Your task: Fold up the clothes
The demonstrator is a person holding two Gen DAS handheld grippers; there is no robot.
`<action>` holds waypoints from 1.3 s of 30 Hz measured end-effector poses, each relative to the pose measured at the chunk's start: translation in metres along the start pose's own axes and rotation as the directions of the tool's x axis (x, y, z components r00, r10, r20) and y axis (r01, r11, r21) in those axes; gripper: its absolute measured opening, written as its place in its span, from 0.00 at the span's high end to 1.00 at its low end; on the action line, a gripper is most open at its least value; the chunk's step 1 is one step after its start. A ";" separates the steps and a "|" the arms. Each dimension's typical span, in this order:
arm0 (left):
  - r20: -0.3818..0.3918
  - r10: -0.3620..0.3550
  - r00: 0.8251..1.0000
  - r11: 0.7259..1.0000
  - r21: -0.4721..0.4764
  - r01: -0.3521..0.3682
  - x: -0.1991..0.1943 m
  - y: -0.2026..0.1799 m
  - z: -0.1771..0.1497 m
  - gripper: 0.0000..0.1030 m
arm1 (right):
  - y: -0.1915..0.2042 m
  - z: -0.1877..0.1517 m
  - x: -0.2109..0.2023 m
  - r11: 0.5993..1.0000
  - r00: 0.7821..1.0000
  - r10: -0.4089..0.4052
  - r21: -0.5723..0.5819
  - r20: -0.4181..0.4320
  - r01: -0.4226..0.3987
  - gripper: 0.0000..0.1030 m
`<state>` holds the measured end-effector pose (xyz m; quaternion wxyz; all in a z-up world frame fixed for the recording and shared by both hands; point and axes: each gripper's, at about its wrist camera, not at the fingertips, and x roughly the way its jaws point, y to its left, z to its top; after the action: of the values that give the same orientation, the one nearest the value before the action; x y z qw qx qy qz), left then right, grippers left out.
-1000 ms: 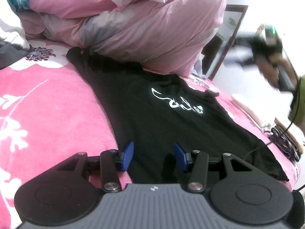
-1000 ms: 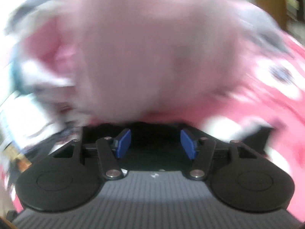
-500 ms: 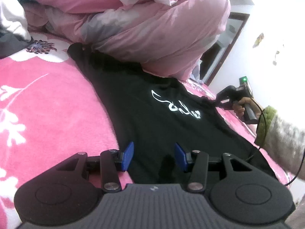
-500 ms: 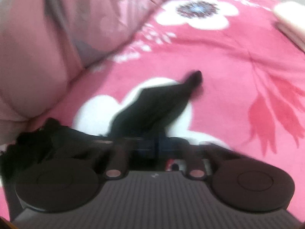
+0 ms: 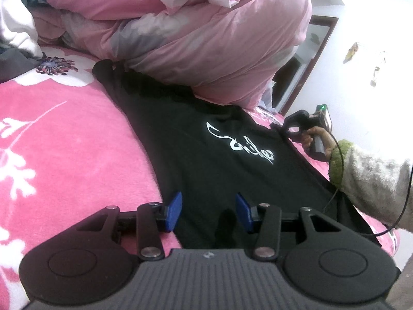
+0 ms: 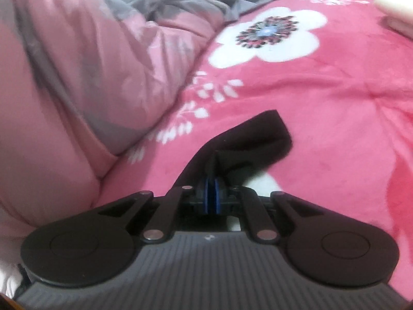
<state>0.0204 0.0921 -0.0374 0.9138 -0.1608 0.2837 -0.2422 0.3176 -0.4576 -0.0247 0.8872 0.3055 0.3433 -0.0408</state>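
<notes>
A black T-shirt (image 5: 206,160) with white script lies spread on the pink flowered blanket (image 5: 64,149). My left gripper (image 5: 209,210) is open, low over the shirt's near hem, its blue pads apart with nothing between them. In the left wrist view my right gripper (image 5: 296,125) sits at the shirt's far right edge, held by a hand in a fuzzy sleeve (image 5: 371,178). In the right wrist view my right gripper (image 6: 212,190) is shut on a black sleeve (image 6: 247,139) of the shirt, which sticks out ahead over the blanket (image 6: 322,103).
A bunched pink and grey duvet (image 5: 193,33) is piled at the shirt's far edge and fills the left of the right wrist view as the duvet (image 6: 77,90). A mirror frame (image 5: 309,62) leans by the white wall. A pale folded item (image 6: 395,7) lies far right.
My right gripper swung down from the air to the shirt's right edge and shut on the black sleeve. The left gripper stayed open over the hem.
</notes>
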 end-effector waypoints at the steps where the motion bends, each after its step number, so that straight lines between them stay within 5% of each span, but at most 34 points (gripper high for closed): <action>1: 0.000 0.002 1.000 1.000 0.002 -0.002 0.000 0.000 0.000 0.54 | -0.002 0.002 0.003 1.000 1.000 0.002 0.015 0.003 -0.002 0.93; 6: -0.001 0.012 1.000 1.000 0.010 -0.012 0.001 -0.001 0.000 0.54 | -0.017 0.003 -0.107 0.999 0.998 0.053 -0.007 0.023 -0.053 0.70; 10: -0.012 0.025 1.000 1.000 0.012 -0.025 0.000 -0.004 0.002 0.54 | -0.031 -0.005 -0.212 0.996 0.997 0.076 -0.037 0.030 -0.075 0.65; 15: -0.034 0.059 0.998 0.998 0.011 -0.059 -0.004 -0.011 0.006 0.51 | -0.072 -0.060 -0.326 0.996 0.996 0.085 0.026 -0.024 -0.085 0.62; 23: -0.057 0.129 0.990 0.991 -0.027 -0.131 -0.054 -0.025 0.004 0.44 | -0.109 -0.182 -0.328 0.995 0.988 0.071 0.076 -0.137 -0.061 0.62; 28: -0.069 0.177 0.982 0.983 -0.035 -0.179 -0.098 -0.035 -0.008 0.44 | -0.075 -0.234 -0.329 0.980 0.977 0.183 -0.061 -0.111 -0.191 0.62; 31: -0.094 0.166 0.982 0.983 -0.059 -0.172 -0.115 -0.039 -0.017 0.44 | -0.031 -0.262 -0.332 0.928 0.955 0.259 -0.237 -0.141 -0.287 0.62; 34: -0.140 0.132 0.981 0.984 -0.098 -0.146 -0.118 -0.041 -0.031 0.46 | 0.014 -0.290 -0.326 0.826 0.923 0.316 -0.415 -0.221 -0.382 0.62; 37: -0.174 0.119 0.978 0.985 -0.107 -0.139 -0.116 -0.046 -0.046 0.49 | 0.057 -0.322 -0.318 0.689 0.893 0.324 -0.568 -0.313 -0.449 0.62; 39: -0.186 0.109 0.976 0.986 -0.107 -0.131 -0.114 -0.049 -0.053 0.50 | 0.085 -0.348 -0.315 0.565 0.873 0.314 -0.667 -0.372 -0.487 0.63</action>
<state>-0.1106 0.1045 -0.0080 0.8863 -0.1749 0.3880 -0.1828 -0.1013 -0.2337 0.0182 0.8762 -0.0103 0.3427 0.3386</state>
